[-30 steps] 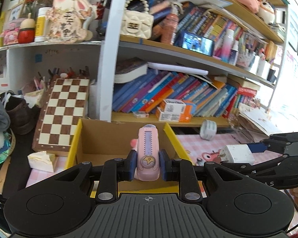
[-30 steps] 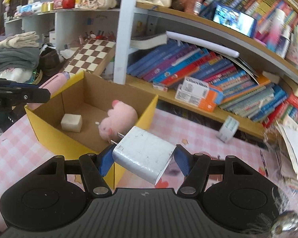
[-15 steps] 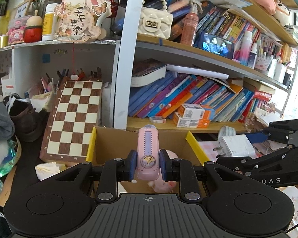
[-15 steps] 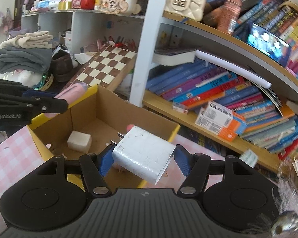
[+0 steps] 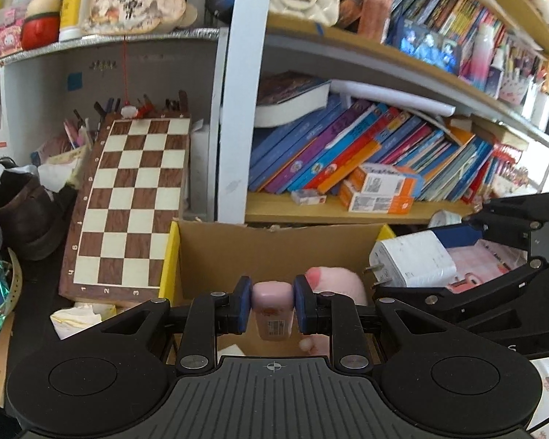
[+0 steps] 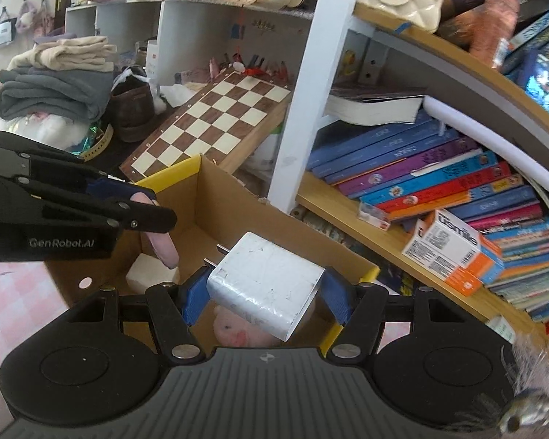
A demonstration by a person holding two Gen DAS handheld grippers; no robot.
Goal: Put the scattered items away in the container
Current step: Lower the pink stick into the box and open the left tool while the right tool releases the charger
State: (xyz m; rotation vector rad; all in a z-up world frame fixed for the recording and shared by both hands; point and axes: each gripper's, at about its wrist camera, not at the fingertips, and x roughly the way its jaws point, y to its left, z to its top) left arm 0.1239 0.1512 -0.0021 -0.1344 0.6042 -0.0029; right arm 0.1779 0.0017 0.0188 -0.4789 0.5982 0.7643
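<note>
My left gripper (image 5: 272, 303) is shut on a slim pink tube (image 5: 272, 312) that now hangs down over the open cardboard box (image 5: 274, 245) with yellow flaps. In the right wrist view the same pink tube (image 6: 161, 245) dangles from the left gripper (image 6: 142, 201) into the box (image 6: 234, 212). My right gripper (image 6: 265, 292) is shut on a white wall charger (image 6: 263, 285), prongs pointing left, held above the box. Inside the box lie a pink plush pig (image 6: 238, 329) and a white block (image 6: 150, 274). The charger (image 5: 410, 263) also shows at the right of the left wrist view.
A chessboard (image 5: 131, 205) leans left of the box, next to a brown shoe (image 5: 25, 216). Behind stands a white shelf post (image 5: 238, 109) and a low shelf of books (image 5: 366, 157) with orange-white cartons (image 5: 380, 190). Folded clothes (image 6: 55, 80) lie far left. The tabletop has a pink checked cloth (image 6: 14, 300).
Both grippers moved forward and lower over the box. The pink tube tipped from pointing forward to hanging down. The charger now sits above the plush pig.
</note>
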